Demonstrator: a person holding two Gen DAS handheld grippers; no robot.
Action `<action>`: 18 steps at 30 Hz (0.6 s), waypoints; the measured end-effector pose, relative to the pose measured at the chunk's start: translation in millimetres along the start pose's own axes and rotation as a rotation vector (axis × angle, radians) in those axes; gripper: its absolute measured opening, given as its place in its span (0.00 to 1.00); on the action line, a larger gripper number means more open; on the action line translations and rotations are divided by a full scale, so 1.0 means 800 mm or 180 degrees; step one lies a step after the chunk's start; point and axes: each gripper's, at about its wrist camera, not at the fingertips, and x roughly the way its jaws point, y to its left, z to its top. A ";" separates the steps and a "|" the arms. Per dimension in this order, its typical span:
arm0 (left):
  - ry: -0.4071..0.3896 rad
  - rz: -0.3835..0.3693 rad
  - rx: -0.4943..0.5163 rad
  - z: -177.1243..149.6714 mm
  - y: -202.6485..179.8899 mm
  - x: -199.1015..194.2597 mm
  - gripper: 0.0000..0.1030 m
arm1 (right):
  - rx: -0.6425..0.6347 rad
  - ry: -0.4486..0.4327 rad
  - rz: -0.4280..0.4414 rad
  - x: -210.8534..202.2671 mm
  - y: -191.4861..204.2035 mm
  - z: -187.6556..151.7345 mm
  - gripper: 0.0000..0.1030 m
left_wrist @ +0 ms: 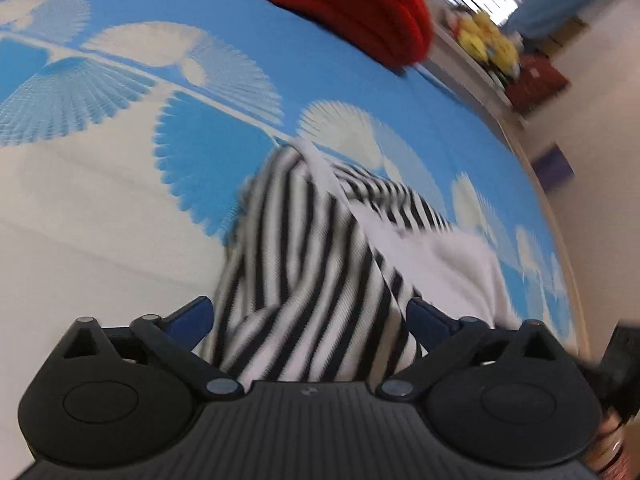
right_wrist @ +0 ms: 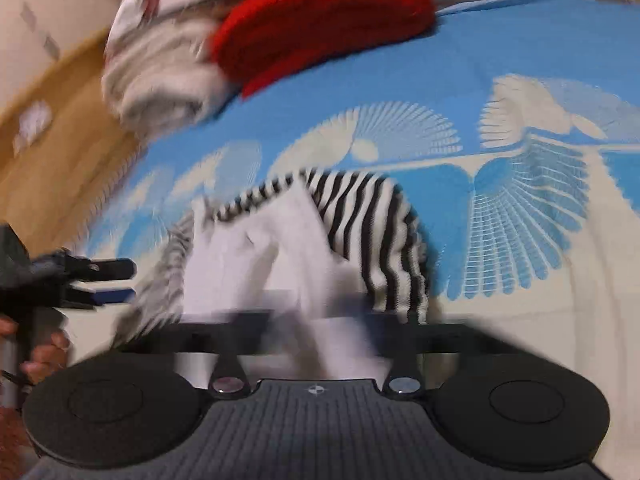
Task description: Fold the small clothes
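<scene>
A small black-and-white striped garment (left_wrist: 304, 248) with a white part (left_wrist: 452, 272) lies bunched on the blue-and-white patterned bedsheet (left_wrist: 100, 208). My left gripper (left_wrist: 310, 316) has the striped cloth filling the gap between its blue fingers (left_wrist: 192, 316), and the fabric rises in a ridge toward it. In the right wrist view the same garment (right_wrist: 372, 220) shows its white part (right_wrist: 256, 264) running down into my right gripper (right_wrist: 320, 320), which is blurred and shut on that white cloth. The left gripper (right_wrist: 120, 280) appears at the left edge, next to the garment's blurred striped end.
A red knitted garment (left_wrist: 340, 4) lies at the far side of the bed, with a cream folded piece (right_wrist: 160, 80) beside it. A low shelf with yellow toys (left_wrist: 484, 40) stands past the bed's right edge. A hand (right_wrist: 44, 352) holds the left gripper's handle.
</scene>
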 end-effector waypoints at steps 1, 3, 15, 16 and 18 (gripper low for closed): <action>-0.0017 0.0131 0.0198 -0.002 -0.008 0.009 0.37 | -0.0062 -0.0107 -0.0089 0.001 0.010 0.002 0.04; -0.0033 0.0317 0.0243 -0.003 -0.007 0.022 0.10 | -0.0125 -0.0413 -0.0143 -0.010 0.019 0.005 0.03; -0.0573 0.0916 0.0060 0.016 0.009 -0.007 0.00 | 0.0340 -0.0610 -0.0330 -0.012 -0.030 0.005 0.23; -0.0627 0.0862 -0.0019 0.016 0.013 -0.019 0.00 | 0.0356 -0.0637 -0.0336 -0.023 -0.027 0.005 0.34; -0.0596 0.0690 -0.0076 0.011 0.011 -0.047 0.24 | 0.0445 -0.0676 -0.0380 -0.047 -0.019 0.001 0.64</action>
